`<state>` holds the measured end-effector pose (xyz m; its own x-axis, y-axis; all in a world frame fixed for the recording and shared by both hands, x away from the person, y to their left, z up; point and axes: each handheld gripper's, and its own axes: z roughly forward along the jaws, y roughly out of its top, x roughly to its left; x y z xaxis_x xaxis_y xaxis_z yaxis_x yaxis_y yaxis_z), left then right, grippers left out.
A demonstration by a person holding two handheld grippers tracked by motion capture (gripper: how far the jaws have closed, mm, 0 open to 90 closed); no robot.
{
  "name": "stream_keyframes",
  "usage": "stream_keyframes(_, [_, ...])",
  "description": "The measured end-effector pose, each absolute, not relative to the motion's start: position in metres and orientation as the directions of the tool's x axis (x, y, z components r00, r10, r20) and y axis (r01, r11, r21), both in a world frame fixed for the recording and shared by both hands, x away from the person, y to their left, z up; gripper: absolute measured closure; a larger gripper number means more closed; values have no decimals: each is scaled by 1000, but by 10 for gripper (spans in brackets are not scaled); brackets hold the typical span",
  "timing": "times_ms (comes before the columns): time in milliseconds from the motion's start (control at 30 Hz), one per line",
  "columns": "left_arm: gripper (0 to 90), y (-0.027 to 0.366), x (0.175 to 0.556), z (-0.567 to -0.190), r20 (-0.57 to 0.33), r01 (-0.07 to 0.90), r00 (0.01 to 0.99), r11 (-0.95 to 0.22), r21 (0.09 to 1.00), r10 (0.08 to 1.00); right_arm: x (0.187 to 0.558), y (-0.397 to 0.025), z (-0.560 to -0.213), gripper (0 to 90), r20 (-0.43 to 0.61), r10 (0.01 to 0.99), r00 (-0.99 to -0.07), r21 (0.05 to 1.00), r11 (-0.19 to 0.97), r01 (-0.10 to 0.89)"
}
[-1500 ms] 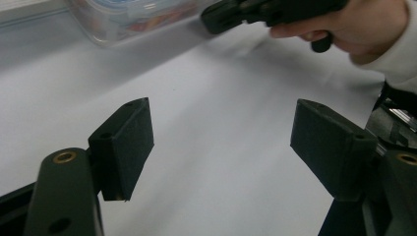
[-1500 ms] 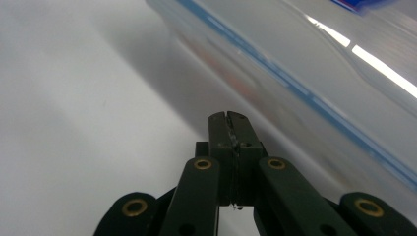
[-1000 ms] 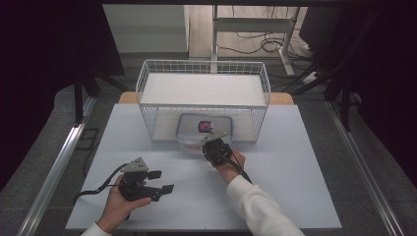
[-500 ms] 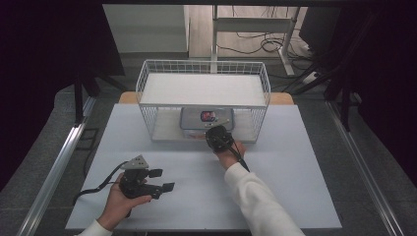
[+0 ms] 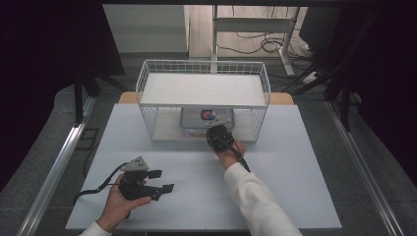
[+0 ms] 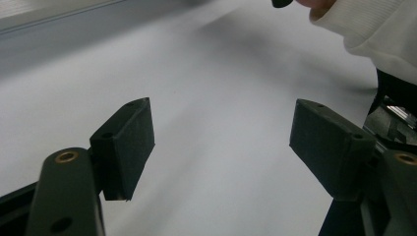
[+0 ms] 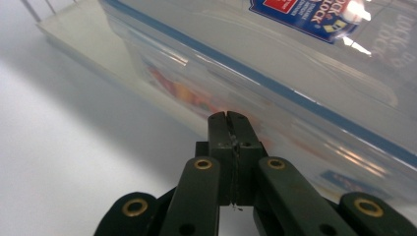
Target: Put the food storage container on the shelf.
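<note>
A clear plastic container [image 5: 206, 118] with a blue-edged lid and a red and blue label sits on the lower level of a white wire rack [image 5: 142, 88]. My right gripper [image 5: 215, 131] is shut with nothing between its jaws. In the right gripper view its tips [image 7: 228, 118] press against the container's side wall [image 7: 295, 59], just over the rack's bottom tray [image 7: 74, 29]. My left gripper [image 5: 161, 181] rests low over the white table [image 5: 295, 187] at the front left. It is open, and its pads [image 6: 125, 142] stand wide apart over bare table.
The rack has a white upper shelf [image 5: 204, 88] above the container. A white sleeve [image 5: 255, 196] runs from the front edge to the rack. Metal rails line both sides of the table. Cables and a stand lie on the floor behind.
The container has slid farther back under the rack's upper shelf, and my right gripper has moved forward behind it. The left gripper has stayed where it was.
</note>
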<state>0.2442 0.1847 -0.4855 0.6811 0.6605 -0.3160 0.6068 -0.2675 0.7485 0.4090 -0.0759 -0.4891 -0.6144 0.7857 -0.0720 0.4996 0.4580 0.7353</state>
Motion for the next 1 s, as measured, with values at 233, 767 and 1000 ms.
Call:
stream_keyframes(233, [246,186,242,-485,-302,602,680,-273,751,668,376,-114,-468,889,-48,769,-637,760,442,477])
stream_keyframes(767, [237,187,245,-484,-277,601,647,-252,758,710,268,-225,-456,482,59,728,-683,798,377,471])
stream_keyframes(1000, [224,187,245,-483,-267,599,645,-256,759,716,261,-236,-456,287,59,731,-680,804,369,466])
